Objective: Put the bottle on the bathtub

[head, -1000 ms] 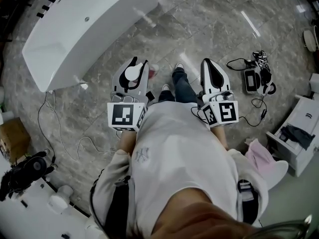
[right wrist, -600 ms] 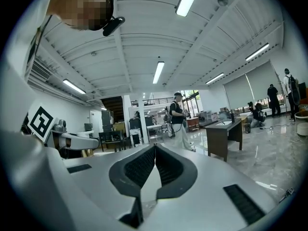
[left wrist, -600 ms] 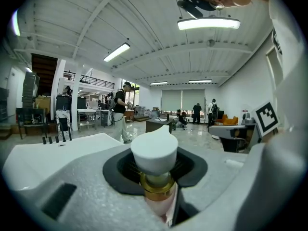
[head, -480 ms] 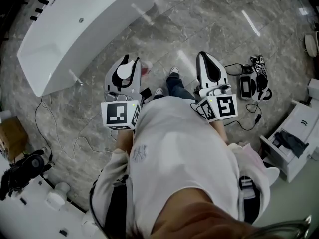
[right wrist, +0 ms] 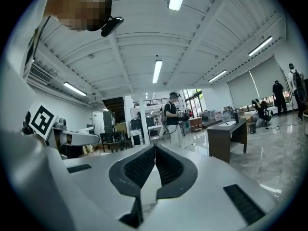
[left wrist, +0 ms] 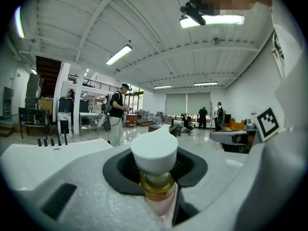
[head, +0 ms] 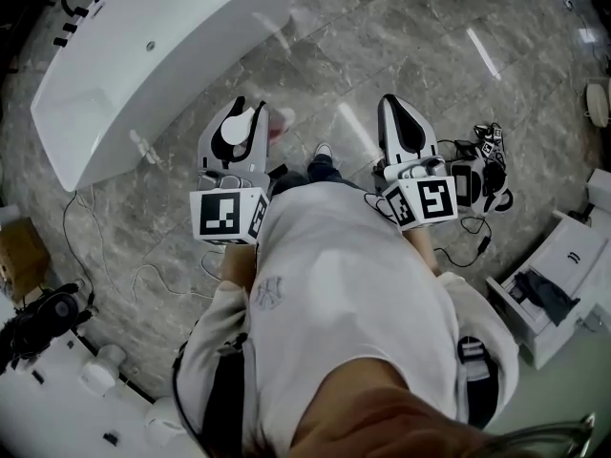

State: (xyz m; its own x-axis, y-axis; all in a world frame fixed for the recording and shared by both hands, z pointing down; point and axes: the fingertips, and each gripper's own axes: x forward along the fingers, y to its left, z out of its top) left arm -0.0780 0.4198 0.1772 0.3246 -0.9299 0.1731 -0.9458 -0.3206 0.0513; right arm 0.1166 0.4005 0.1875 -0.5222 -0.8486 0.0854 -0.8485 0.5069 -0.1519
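Observation:
A bottle point(head: 236, 130) with a white cap, gold collar and pink body point(left wrist: 154, 150) is clamped at the neck in my left gripper point(head: 239, 113), whose pads point(left wrist: 190, 165) press on it. In the head view the gripper is held out level over the marble floor. It is a short way to the right of the long white bathtub point(head: 191, 65), with floor between them. That tub's white rim point(left wrist: 72, 148) shows at the left of the left gripper view. My right gripper point(head: 401, 113) is beside the left one, and its pads meet with nothing between them point(right wrist: 155, 150).
Cables and dark devices point(head: 487, 165) lie on the floor to the right, near a white cabinet point(head: 563, 275). A thin cable point(head: 143, 275) trails left of my legs, by a cardboard box point(head: 19, 256). People stand far off, and a dark desk point(right wrist: 226, 138) is ahead on the right.
Both grippers have been carried forward across the floor with the bottle still in the left one. The cables and cabinet have slid toward the lower right, and the tub end sits nearer the left gripper.

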